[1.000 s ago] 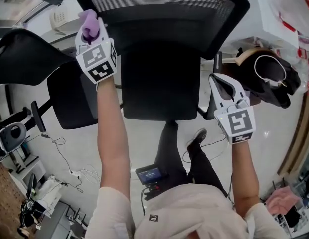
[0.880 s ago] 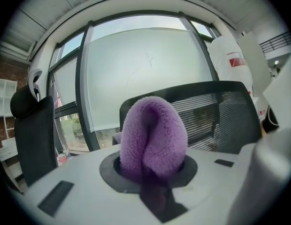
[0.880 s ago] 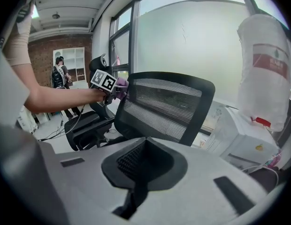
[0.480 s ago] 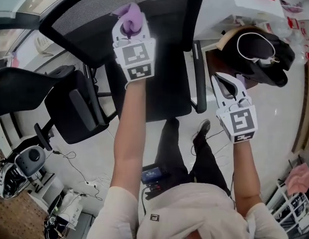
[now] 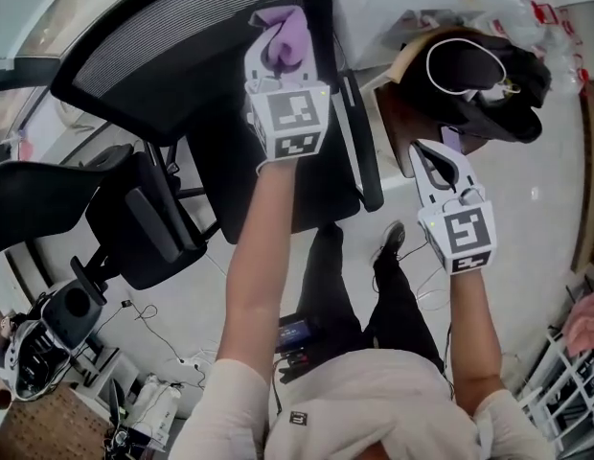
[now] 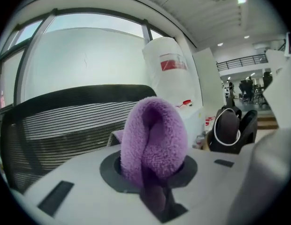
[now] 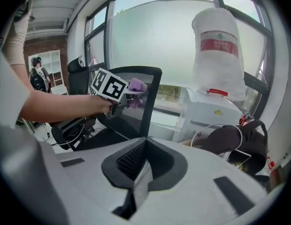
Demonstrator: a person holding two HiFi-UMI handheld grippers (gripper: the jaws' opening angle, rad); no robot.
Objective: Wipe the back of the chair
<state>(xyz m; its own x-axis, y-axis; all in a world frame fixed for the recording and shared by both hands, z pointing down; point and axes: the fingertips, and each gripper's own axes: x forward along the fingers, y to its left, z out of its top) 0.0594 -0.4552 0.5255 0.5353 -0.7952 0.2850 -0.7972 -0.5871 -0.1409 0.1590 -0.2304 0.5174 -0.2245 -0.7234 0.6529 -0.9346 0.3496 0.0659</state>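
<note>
Head view: your left tool (image 5: 281,54) is up high on a stretched arm, jaws clamped on the purple cloth (image 5: 287,29). The cloth bulges past the tips, so fabric rather than plastic meets the chair. The chair back (image 5: 172,60) is just ahead of that tool. The cloth sits at its right-hand frame and the wide mesh spreads off to the tool's left, which looks to me like a good spot to start a sideways stroke. Your right tool (image 5: 434,164) hangs low and well off to the right, out of the wiping path, with a dark bag (image 5: 484,70) beyond its tips.

Left gripper view: the cloth is folded into a fat loop, pinched at its base between the closed jaws. Behind it and to its left the mesh slats run crosswise. So the backrest's long axis goes side to side, and its face is turned toward you. A water bottle (image 6: 170,71) stands farther ahead on the right.

Right gripper view: jaws together, nothing between them, so this tool is idle. Ahead and to its left the backrest stands upright, seen nearly edge-on. The cloth is at the mesh just inside the frame, though I can't tell whether it really presses.
</note>
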